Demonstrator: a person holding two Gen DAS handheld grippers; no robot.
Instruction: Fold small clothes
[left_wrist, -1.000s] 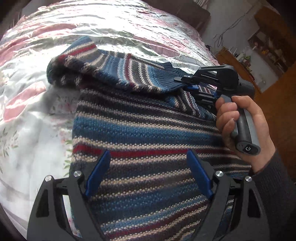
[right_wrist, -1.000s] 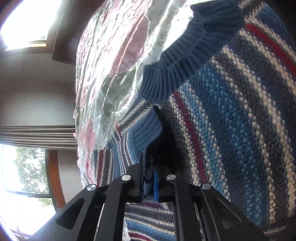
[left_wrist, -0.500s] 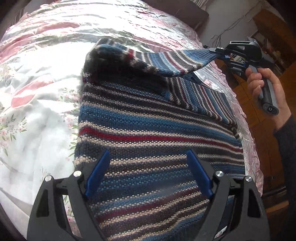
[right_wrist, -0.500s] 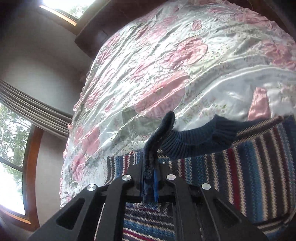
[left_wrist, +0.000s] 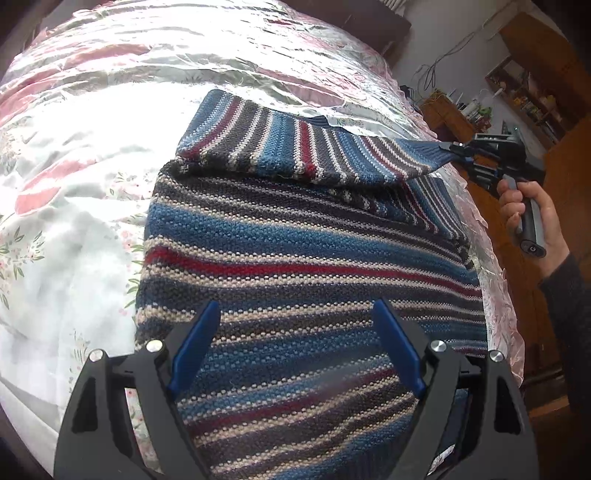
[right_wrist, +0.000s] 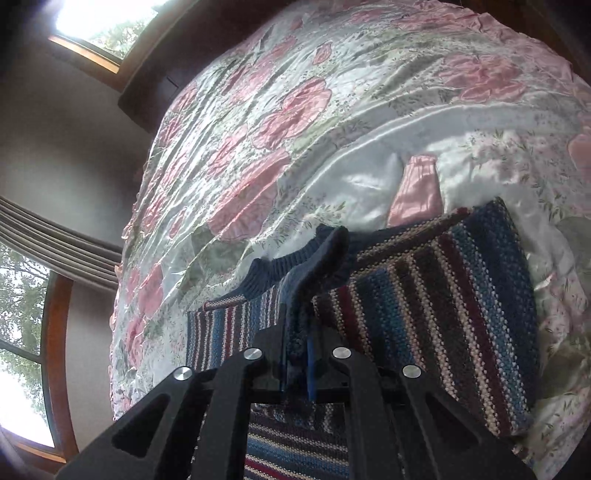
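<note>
A striped knit sweater (left_wrist: 295, 258) in blue, grey, cream and red lies flat on the bed. Its sleeve (left_wrist: 314, 151) is stretched across the upper body towards the right. My right gripper (left_wrist: 456, 149) is shut on the sleeve's blue ribbed cuff (right_wrist: 314, 266), holding it lifted over the bed's right edge; a hand (left_wrist: 532, 210) grips its handle. In the right wrist view the right gripper (right_wrist: 297, 332) pinches the cuff between its pads. My left gripper (left_wrist: 295, 325) hovers open above the sweater's lower body, nothing between its blue pads.
The bed wears a shiny floral cover (left_wrist: 110, 110) in white and pink. The bed's right edge (left_wrist: 495, 295) drops to a wooden floor. Wooden shelves (left_wrist: 524, 85) with clutter stand at the far right. Windows (right_wrist: 22, 295) and curtains line the far wall.
The right gripper has pulled the cuff from over the sweater's body out to the right, past the bed's edge. The bunched sleeve has stretched out straight. The left gripper stays open in place.
</note>
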